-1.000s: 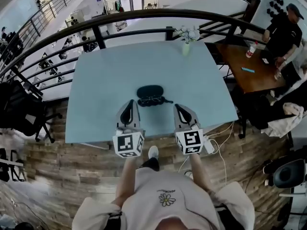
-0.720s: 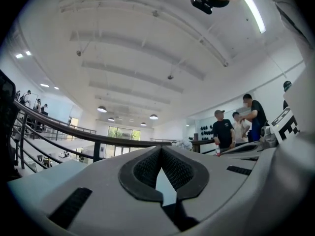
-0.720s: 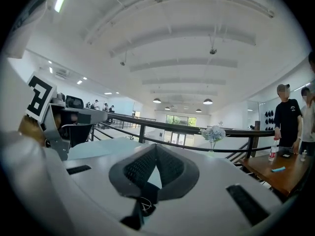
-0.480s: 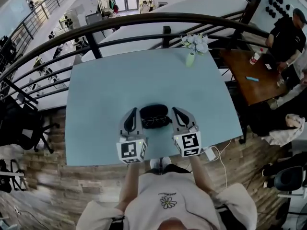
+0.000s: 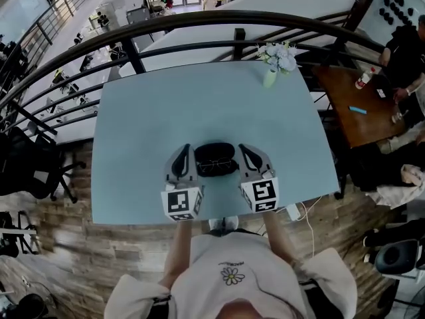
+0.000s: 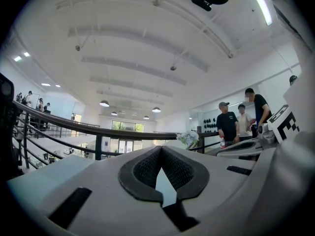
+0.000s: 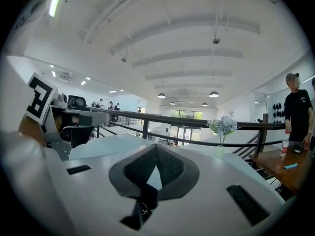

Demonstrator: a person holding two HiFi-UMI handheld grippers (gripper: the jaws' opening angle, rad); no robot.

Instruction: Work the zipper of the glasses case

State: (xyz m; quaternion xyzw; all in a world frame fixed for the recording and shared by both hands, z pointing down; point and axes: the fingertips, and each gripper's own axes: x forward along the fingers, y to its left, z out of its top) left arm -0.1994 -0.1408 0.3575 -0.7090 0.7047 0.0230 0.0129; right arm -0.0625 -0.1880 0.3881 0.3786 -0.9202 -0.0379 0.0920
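Left gripper: its fingers are pressed together at the tips, with nothing between them.
Right gripper: its fingers also meet at the tips and hold nothing.
Glasses case: dark and oval, it lies on the table near the front edge. It sits between the two grippers, the left just beside one end and the right just beside the other. Whether either touches it cannot be told.
Zipper: its track and pull cannot be made out. A thin, lighter line along the near side of the case is too small to identify.
Hidden: each gripper's own body blocks the case in both gripper views, so only the head view shows it.
Markers: the left cube and right cube carry black-and-white square patterns, not words.
Shirt: it has a daisy print with a line of small writing above, too small to read.
Vase of flowers: it stands at the far edge of the table, by the dark railing.
Brown table: it is cut off at the right and holds a bottle. The bottle's label is unreadable.
People: they are partly outside the picture.
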